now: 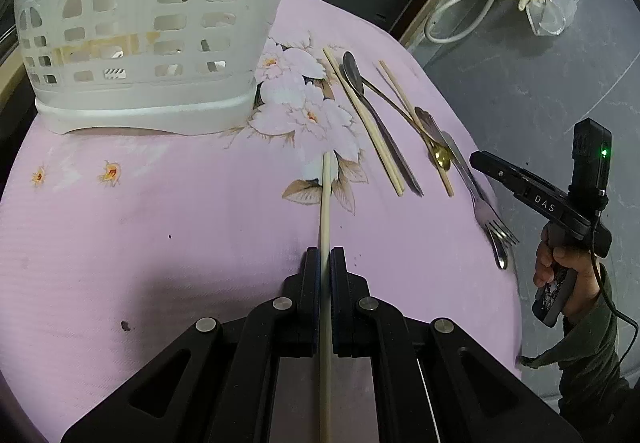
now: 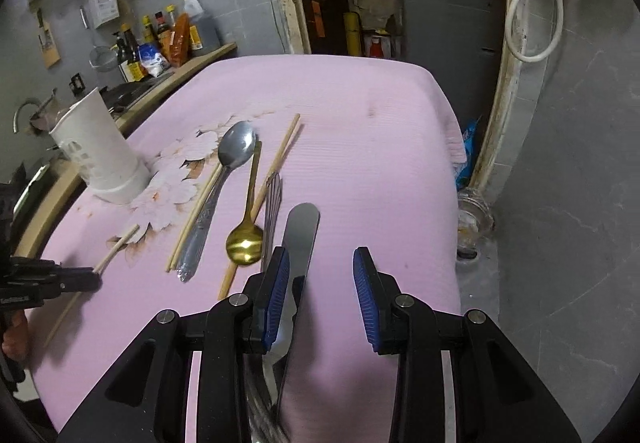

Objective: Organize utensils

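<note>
A: On the pink flowered cloth (image 1: 160,203), seen from the left wrist, what does the left gripper (image 1: 325,255) have?

B: It is clenched on a single chopstick (image 1: 326,195), which runs straight forward between the pads toward the printed flowers. A white slotted utensil holder (image 1: 140,23) stands at the far left of the table. To the right lie a pair of chopsticks (image 1: 368,123), a steel spoon (image 1: 354,73), a gold spoon (image 1: 440,157), one more chopstick and a fork (image 1: 498,223) near the edge. The right gripper (image 1: 480,159) hovers beyond that edge, a hand (image 1: 560,267) on its grip.

A: And from the right wrist?

B: The right gripper (image 2: 320,263) stands released, its blue pads apart, nothing pressed between them. A flat steel handle (image 2: 300,231) lies just beside its left finger. The gold spoon (image 2: 245,243), steel spoon (image 2: 236,151) and chopsticks rest ahead, the holder (image 2: 100,147) farther left, and the left gripper (image 2: 76,279) pinches its chopstick (image 2: 118,243) at the left edge.
</note>
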### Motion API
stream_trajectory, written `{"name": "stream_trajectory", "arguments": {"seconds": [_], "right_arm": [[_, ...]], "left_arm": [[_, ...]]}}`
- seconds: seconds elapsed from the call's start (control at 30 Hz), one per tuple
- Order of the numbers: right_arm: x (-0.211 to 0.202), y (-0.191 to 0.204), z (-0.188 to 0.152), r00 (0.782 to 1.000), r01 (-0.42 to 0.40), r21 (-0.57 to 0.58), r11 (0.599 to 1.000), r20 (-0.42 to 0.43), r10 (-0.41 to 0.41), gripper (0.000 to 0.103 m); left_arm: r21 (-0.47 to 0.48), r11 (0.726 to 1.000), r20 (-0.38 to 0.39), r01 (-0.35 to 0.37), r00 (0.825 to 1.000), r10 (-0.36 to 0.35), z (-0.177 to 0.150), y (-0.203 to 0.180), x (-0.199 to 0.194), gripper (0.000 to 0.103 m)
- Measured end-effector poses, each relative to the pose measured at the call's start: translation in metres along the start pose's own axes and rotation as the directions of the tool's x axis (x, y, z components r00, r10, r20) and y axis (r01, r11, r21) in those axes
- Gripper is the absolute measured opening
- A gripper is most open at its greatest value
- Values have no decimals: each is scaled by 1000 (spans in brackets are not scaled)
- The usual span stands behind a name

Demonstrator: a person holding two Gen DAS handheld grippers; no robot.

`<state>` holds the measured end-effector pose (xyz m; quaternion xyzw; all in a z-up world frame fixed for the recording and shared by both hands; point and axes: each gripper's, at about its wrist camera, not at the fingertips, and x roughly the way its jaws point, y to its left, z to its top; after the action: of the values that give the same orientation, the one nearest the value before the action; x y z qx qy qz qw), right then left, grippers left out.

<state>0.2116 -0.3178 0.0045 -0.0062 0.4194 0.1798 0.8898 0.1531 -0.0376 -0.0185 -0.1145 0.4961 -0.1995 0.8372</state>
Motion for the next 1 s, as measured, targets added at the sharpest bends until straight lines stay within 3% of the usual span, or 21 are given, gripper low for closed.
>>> {"name": "stream_trajectory", "arguments": {"seconds": [0.17, 0.27, 0.5, 0.6, 1.0], "right_arm": [[9, 25, 16, 999, -47, -104, 994, 13, 48, 31], [19, 45, 28, 997, -75, -177, 981, -4, 76, 23], [59, 68, 48, 993, -77, -298, 951, -108, 46, 16], [75, 66, 52, 986, -77, -300, 951, -162, 29, 13], [65, 56, 41, 978, -98, -261, 960, -206, 43, 13]], "left_arm": [[31, 999, 10, -41, 999, 41, 3, -8, 5, 3], [71, 995, -9, -70, 997, 71, 6, -14, 8, 3], [51, 998, -33, -31, 999, 32, 8, -5, 9, 3], [46, 999, -36, -17, 999, 18, 8, -4, 8, 3], [56, 998, -53, 7, 999, -4, 11, -4, 8, 3]]}}
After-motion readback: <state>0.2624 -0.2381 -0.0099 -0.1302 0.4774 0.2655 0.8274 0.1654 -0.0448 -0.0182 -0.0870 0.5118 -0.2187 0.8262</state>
